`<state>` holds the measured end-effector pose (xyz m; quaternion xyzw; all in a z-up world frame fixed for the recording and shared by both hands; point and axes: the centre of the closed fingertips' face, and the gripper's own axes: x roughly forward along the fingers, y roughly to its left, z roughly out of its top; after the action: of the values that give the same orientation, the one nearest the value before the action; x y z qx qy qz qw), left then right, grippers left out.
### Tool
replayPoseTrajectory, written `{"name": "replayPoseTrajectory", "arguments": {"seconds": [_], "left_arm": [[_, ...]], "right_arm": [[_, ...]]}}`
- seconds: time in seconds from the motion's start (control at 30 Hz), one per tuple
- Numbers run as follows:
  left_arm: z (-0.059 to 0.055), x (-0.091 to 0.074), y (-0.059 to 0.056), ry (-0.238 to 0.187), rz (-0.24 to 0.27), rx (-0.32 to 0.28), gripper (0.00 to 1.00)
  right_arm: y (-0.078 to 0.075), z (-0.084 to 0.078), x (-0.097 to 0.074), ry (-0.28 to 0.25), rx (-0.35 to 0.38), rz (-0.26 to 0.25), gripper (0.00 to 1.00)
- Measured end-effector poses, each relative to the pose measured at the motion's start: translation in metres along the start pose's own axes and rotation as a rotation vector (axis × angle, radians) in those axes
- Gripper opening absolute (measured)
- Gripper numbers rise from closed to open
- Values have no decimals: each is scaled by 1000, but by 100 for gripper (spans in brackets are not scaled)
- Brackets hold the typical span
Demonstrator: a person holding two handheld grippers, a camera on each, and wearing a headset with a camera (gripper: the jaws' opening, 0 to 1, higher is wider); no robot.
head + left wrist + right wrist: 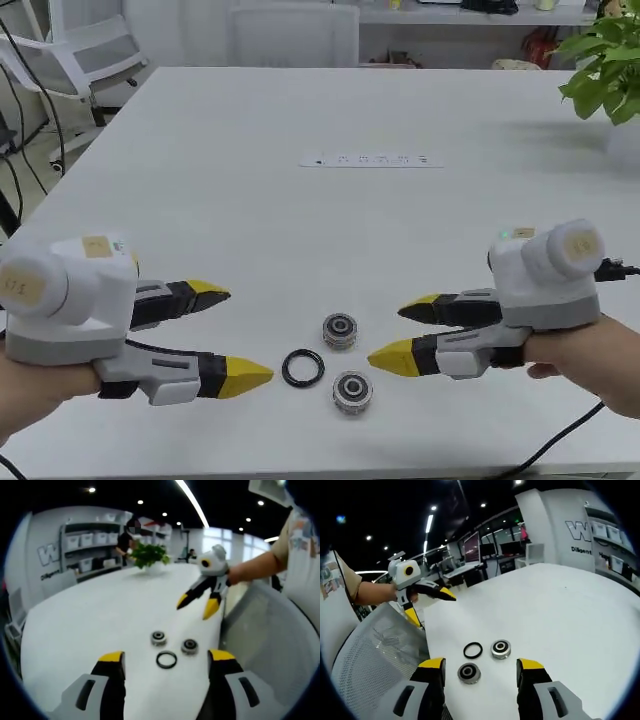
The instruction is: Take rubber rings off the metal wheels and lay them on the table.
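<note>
Two small metal wheels lie flat near the table's front edge: one farther back (340, 331) (159, 638) (500, 648), one nearer (352, 391) (189, 646) (469, 672). A loose black rubber ring (303, 367) (166, 659) (473, 650) lies on the table just left of them. My left gripper (228, 334) (167, 657) (431, 606) is open, its yellow tips a short way left of the ring. My right gripper (402, 331) (480, 664) (197, 605) is open too, pointing at the wheels from the right. Neither holds anything.
A white power strip (372, 160) lies flat on the white table (300, 220) farther back. A green plant (605, 65) (147, 556) stands at the far right corner. Chairs stand beyond the far left edge (85, 60). A mesh chair back (380, 645) is close to the near edge.
</note>
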<state>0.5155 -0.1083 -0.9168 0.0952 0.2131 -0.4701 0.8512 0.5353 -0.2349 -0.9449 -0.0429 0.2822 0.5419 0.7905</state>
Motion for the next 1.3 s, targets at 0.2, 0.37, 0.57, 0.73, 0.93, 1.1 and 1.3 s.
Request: {"name": "replayPoseTrajectory", "arguments": {"seconds": [0.2,0.37,0.57,0.73,0.93,1.1,1.3], "left_arm": [[4,-6,-6,-21,1,-19,70],[4,-10,-8,-24,9,-18,71],[7,-16,-11,-43,20,-36,71],[2,-21,-12,-41,38,-51,71],[2,-27,-11,-28,55,-41,72],[3,-30,-10,-33,69,-47,71],[3,-32,-9,-34,78,-49,71]], "right_arm": [[-1,-3,-18,-11,-27,-33,60],[2,-8,-31,-3,-51,-57,62],[4,-17,-40,0,-45,-78,61],[7,-20,-46,1,-51,-90,61],[13,-26,-52,22,-87,-95,64],[13,-28,-55,25,-91,-98,64],[11,-26,-57,7,-72,-107,65]]}}
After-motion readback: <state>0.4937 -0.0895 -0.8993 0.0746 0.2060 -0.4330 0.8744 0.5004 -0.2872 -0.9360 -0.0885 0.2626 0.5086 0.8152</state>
